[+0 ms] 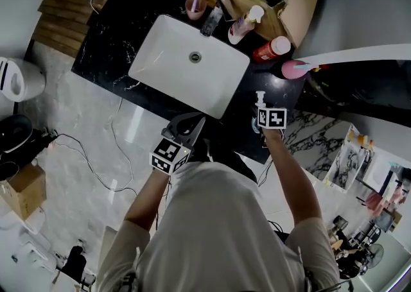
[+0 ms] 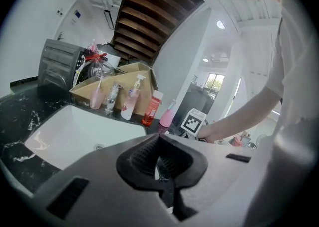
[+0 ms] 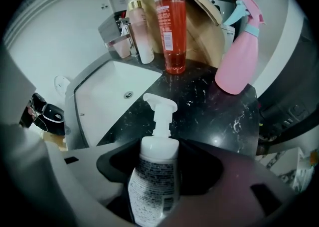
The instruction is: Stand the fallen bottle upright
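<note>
A black marble counter (image 1: 109, 34) is seen running across the upper half of the head view, with a white rectangular sink (image 1: 167, 60) set into it. Pale grey marble floor (image 1: 83, 137) is spread below and to the left, and dark wooden stairs (image 1: 61, 21) are tucked into the upper left corner.

An open brown cardboard box (image 1: 292, 15) is found at the back of the counter. Its contents are jumbled and cannot be sorted out. A pale pink pump bottle (image 1: 244, 24) is leaned against its front. A pink cup (image 1: 195, 7) with a toothbrush in it is stood by the chrome tap (image 1: 212, 20). To the right, a red bottle with a white cap (image 1: 271, 49) and a pink spray bottle (image 1: 297, 68) are placed side by side.

The white pump bottle (image 3: 154, 181) is caught between the jaws of the right hand-held gripper (image 3: 159, 146), pads pressed on its shoulders. It is held over the counter's front edge, lower right of the sink, pump end towards the red bottle. Its base is cut off by the frame's bottom edge, so it cannot be told whether it rests on the counter.

The left hand-held gripper (image 2: 160, 158) is held empty at the sink's near edge, jaws brought together.
</note>
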`<state>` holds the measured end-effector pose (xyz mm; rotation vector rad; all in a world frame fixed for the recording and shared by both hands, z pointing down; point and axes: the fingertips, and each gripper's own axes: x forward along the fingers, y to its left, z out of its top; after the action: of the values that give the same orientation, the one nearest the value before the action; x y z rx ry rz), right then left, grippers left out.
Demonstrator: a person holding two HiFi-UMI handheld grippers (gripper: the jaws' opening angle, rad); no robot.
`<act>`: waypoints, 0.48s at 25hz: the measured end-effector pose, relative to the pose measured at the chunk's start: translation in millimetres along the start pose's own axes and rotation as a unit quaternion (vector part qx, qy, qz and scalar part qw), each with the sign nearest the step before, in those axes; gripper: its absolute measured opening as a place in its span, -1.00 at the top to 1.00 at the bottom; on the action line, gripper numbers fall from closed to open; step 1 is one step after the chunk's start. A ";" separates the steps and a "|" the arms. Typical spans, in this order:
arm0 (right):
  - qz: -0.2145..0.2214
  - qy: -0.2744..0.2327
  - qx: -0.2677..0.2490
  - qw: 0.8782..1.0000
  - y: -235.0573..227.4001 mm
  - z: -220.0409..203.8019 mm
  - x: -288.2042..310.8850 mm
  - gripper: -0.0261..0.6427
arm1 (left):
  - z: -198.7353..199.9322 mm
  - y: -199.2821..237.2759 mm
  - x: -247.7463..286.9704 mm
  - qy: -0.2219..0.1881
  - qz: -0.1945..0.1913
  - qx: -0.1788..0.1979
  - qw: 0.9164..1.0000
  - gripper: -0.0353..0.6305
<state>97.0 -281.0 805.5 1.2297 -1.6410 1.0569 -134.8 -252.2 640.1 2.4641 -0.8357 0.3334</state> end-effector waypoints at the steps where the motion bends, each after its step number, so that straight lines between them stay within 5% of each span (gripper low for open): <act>1: 0.005 -0.005 -0.006 1.000 0.8 0.9 -2.6 0.14 | 1.3 -3.9 -0.4 -0.002 0.002 0.002 1.000 0.88; 12: 0.056 -0.045 -0.073 0.995 10.0 12.5 -32.0 0.15 | 22.0 -34.7 -13.1 -0.029 0.042 0.006 0.999 0.88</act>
<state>92.1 -281.6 770.1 1.1136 -1.8406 0.9424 -122.0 -234.1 603.1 2.4645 -0.9667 0.2996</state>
